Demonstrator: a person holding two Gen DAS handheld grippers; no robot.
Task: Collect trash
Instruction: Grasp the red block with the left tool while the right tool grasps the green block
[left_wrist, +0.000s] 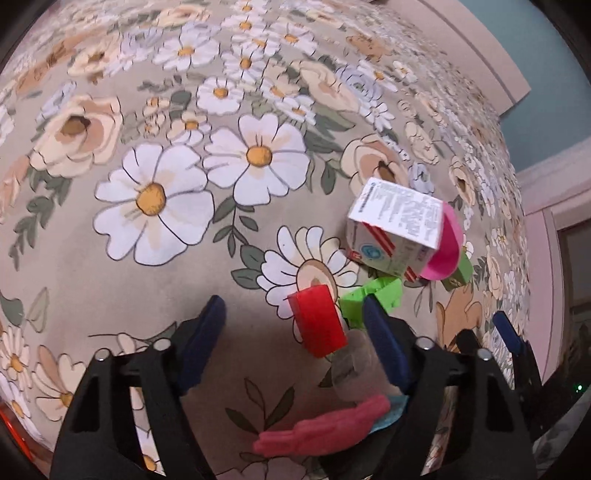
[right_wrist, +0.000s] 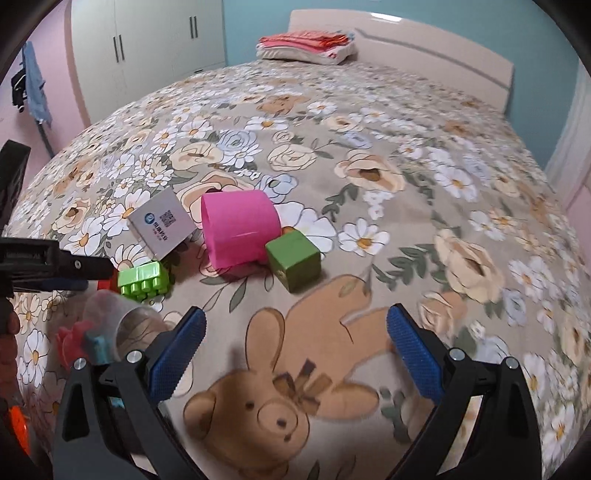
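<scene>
Small items lie together on a floral bedspread. In the left wrist view my left gripper (left_wrist: 295, 343) is open above a red block (left_wrist: 319, 321), a clear plastic cup (left_wrist: 349, 369) and a pink toy (left_wrist: 325, 430). A green brick (left_wrist: 371, 297), a white carton (left_wrist: 397, 229) and a pink cup (left_wrist: 448, 247) lie beyond. In the right wrist view my right gripper (right_wrist: 295, 350) is open and empty over a bear print, short of the green cube (right_wrist: 293, 260), pink cup (right_wrist: 240, 227), white carton (right_wrist: 162, 221), green brick (right_wrist: 146, 278) and clear cup (right_wrist: 122, 319).
The bedspread (right_wrist: 406, 155) stretches back to a headboard (right_wrist: 424, 48) with folded clothes (right_wrist: 306, 44) on a pillow. A wardrobe (right_wrist: 147, 48) stands at the back left. The left gripper's arm (right_wrist: 44, 266) enters the right wrist view from the left.
</scene>
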